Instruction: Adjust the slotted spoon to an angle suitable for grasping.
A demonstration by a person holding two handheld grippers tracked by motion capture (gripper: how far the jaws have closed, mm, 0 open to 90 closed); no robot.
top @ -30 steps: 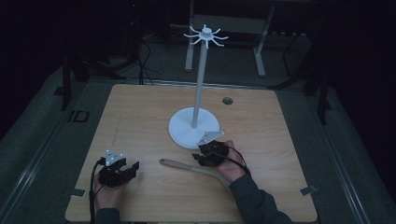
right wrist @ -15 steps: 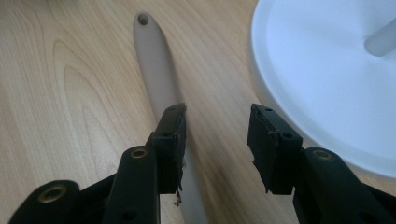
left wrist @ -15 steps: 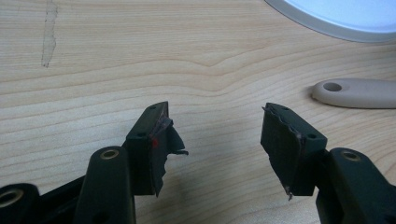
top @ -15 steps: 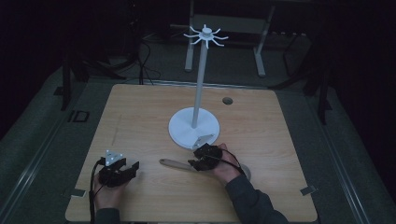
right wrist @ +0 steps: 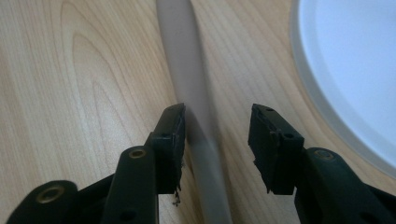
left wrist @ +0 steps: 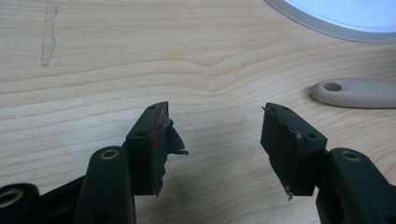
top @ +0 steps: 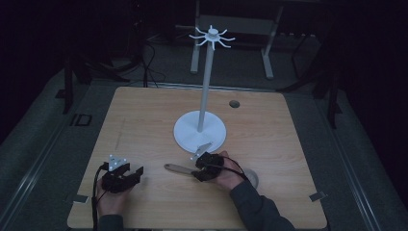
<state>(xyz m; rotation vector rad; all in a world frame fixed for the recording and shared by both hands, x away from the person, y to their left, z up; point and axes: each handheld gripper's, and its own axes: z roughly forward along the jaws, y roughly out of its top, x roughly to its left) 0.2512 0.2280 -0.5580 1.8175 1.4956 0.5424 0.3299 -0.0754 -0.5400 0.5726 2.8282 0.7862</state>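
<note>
1. the right gripper is down at the table with its jaws spread either side of a beige utensil handle; the left jaw looks to be touching it, the other stands clear, so nothing is gripped yet.
2. that handle lies flat on the wood at the near middle of the table, just in front of the white stand base, its holed end pointing toward the left gripper.
3. the left gripper sits released near the front left corner, jaws wide apart over bare wood, holding nothing.
4. what could go wrong, to my eye: the handle is off centre between the jaws, so closing may nudge it sideways or roll it instead of pinching it squarely.
5. the handle is smooth and rounded and lies low; the tips could scrape the wood and ride over it, or catch only its upper edge so it slips out on lifting.
6. the stand's rim is just beside the right jaw; a swing that way could knock the base and wobble the tall pole.
7. containers: i see none on the table; the hooks at the top of the stand hang bare.
</note>
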